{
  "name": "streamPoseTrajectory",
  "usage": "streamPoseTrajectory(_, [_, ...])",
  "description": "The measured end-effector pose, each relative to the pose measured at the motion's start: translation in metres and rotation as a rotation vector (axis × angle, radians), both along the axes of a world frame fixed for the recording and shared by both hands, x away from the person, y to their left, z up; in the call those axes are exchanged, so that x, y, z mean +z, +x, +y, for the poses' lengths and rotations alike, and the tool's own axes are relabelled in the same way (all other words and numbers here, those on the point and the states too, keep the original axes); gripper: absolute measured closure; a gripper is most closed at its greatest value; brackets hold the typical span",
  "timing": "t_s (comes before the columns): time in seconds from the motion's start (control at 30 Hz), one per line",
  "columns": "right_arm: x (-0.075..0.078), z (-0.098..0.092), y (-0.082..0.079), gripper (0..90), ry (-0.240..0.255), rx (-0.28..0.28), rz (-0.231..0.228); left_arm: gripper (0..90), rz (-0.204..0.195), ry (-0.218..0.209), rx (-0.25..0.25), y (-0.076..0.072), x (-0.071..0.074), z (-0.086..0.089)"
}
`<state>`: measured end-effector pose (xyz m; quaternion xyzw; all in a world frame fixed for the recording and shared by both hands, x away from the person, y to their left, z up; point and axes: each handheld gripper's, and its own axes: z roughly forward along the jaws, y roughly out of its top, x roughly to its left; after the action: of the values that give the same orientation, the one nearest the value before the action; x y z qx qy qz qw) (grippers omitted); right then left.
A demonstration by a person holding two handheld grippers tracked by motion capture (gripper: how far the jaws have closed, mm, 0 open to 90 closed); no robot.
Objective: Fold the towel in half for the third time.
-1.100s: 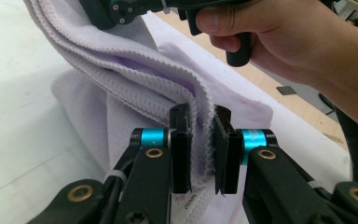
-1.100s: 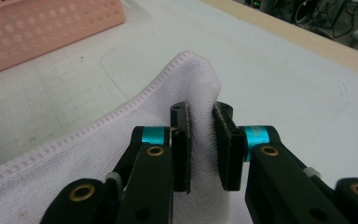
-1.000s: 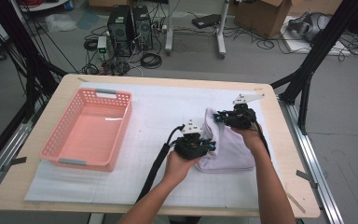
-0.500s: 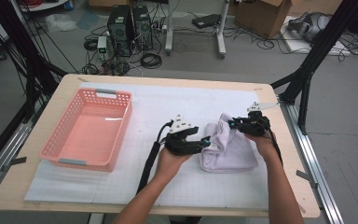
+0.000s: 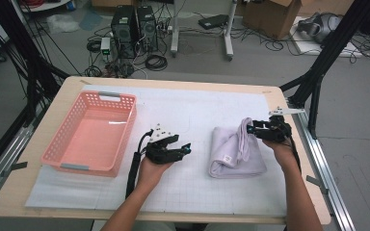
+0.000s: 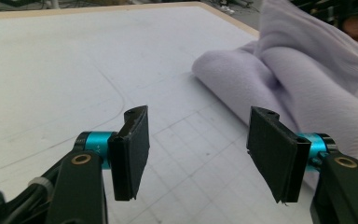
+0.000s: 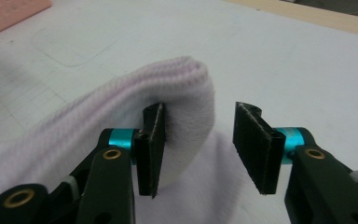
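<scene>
A pale lilac towel (image 5: 236,154) lies folded on the white mat right of centre, its right edge raised in a soft loop. My right gripper (image 5: 251,129) is at that raised fold, and in the right gripper view it (image 7: 200,140) stands open. The fold (image 7: 168,88) rests against the left jaw, with a gap to the right jaw. My left gripper (image 5: 185,148) hovers over the mat left of the towel. It (image 6: 198,149) is open with nothing between its jaws, and the towel (image 6: 307,79) lies ahead to the right.
A pink plastic basket (image 5: 125,139) sits empty on the left of the table (image 5: 67,96). The white grid mat (image 5: 192,106) covers most of the top. Black frame legs, computers and cables stand on the floor beyond the far edge.
My right gripper carried the towel's edge rightward and now stands open at the fold. My left gripper drew back to the left, away from the towel.
</scene>
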<state>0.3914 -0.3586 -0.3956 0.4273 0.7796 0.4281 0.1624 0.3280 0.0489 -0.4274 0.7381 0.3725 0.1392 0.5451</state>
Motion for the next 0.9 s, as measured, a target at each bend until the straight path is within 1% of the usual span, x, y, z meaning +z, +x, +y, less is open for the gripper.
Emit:
streamPoseTrajectory(0.03, [0.006, -0.005, -0.008, 48.5, -0.049, -0.058, -0.003, 38.7, 0.005, 0.002, -0.001, 0.000, 0.000, 0.001])
streamPoseTrajectory(0.07, [0.008, -0.007, -0.012, 47.6, -0.065, -0.091, 0.003, 38.6, 0.000, 0.002, -0.007, 0.000, 0.000, 0.003])
streamPoseTrajectory(0.1, [0.008, -0.007, -0.012, 47.6, -0.065, -0.091, 0.003, 38.6, 0.000, 0.002, -0.007, 0.000, 0.000, 0.003])
streamPoseTrajectory(0.13, [0.013, -0.011, -0.022, 46.6, -0.081, -0.143, 0.013, 38.6, -0.005, -0.002, -0.008, 0.000, 0.000, 0.004])
streamPoseTrajectory(0.17, [0.014, -0.012, -0.028, 47.4, -0.074, -0.144, 0.008, 38.6, -0.009, -0.002, -0.011, -0.001, 0.001, 0.005])
streamPoseTrajectory(0.2, [0.014, -0.012, -0.028, 47.4, -0.074, -0.144, 0.008, 38.6, -0.010, -0.003, -0.012, -0.001, 0.001, 0.006])
streamPoseTrajectory(0.23, [0.014, -0.014, -0.042, 47.7, -0.061, -0.150, 0.006, 38.6, -0.019, -0.008, -0.009, -0.002, 0.000, 0.009])
streamPoseTrajectory(0.27, [0.014, -0.014, -0.042, 47.7, -0.061, -0.150, 0.006, 38.6, -0.019, -0.008, -0.009, -0.002, 0.000, 0.009])
streamPoseTrajectory(0.33, [0.010, -0.015, -0.056, 47.3, -0.052, -0.148, 0.015, 38.7, -0.013, -0.006, -0.006, -0.002, -0.003, 0.012])
streamPoseTrajectory(0.43, [0.000, -0.016, -0.075, 44.0, 0.005, -0.129, 0.004, 38.7, -0.012, -0.003, 0.001, -0.003, -0.006, 0.017])
streamPoseTrajectory(0.47, [-0.006, -0.014, -0.085, 43.0, 0.049, -0.109, 0.014, 38.7, -0.011, -0.003, 0.001, -0.003, -0.006, 0.018])
streamPoseTrajectory(0.53, [-0.011, -0.009, -0.090, 41.0, 0.106, -0.082, 0.043, 38.7, -0.012, 0.003, 0.000, -0.004, -0.008, 0.021])
streamPoseTrajectory(0.57, [-0.014, -0.004, -0.092, 40.3, 0.112, -0.066, 0.058, 38.8, -0.012, 0.003, 0.000, -0.004, -0.008, 0.021])
streamPoseTrajectory(0.6, [-0.016, 0.002, -0.092, 39.6, 0.098, -0.056, 0.075, 38.7, -0.009, -0.001, 0.003, -0.005, -0.009, 0.022])
streamPoseTrajectory(0.63, [-0.018, 0.008, -0.092, 39.4, 0.067, -0.059, 0.087, 38.8, -0.006, -0.002, 0.004, -0.005, -0.010, 0.023])
streamPoseTrajectory(0.67, [-0.021, 0.014, -0.092, 40.6, 0.015, -0.073, 0.094, 38.8, -0.006, -0.002, 0.004, -0.005, -0.010, 0.023])
streamPoseTrajectory(0.7, [-0.024, 0.019, -0.091, 45.4, -0.041, -0.093, 0.108, 38.8, -0.007, -0.002, 0.005, -0.006, -0.011, 0.024])
streamPoseTrajectory(0.73, [-0.027, 0.022, -0.090, 56.8, -0.057, -0.092, 0.128, 38.8, -0.007, 0.000, 0.007, -0.006, -0.012, 0.025])
streamPoseTrajectory(0.77, [-0.028, 0.023, -0.090, 71.3, -0.043, -0.076, 0.135, 38.9, -0.005, 0.002, 0.006, -0.007, -0.013, 0.027])
streamPoseTrajectory(0.8, [-0.027, 0.024, -0.091, 81.1, -0.042, -0.063, 0.119, 38.9, -0.005, 0.002, 0.006, -0.007, -0.013, 0.027])
streamPoseTrajectory(0.87, [-0.020, 0.024, -0.093, 82.6, -0.072, -0.054, 0.087, 39.0, -0.006, 0.005, 0.007, -0.007, -0.013, 0.029])
streamPoseTrajectory(0.9, [-0.020, 0.024, -0.093, 82.6, -0.072, -0.054, 0.087, 39.0, -0.005, 0.003, 0.010, -0.007, -0.013, 0.030])
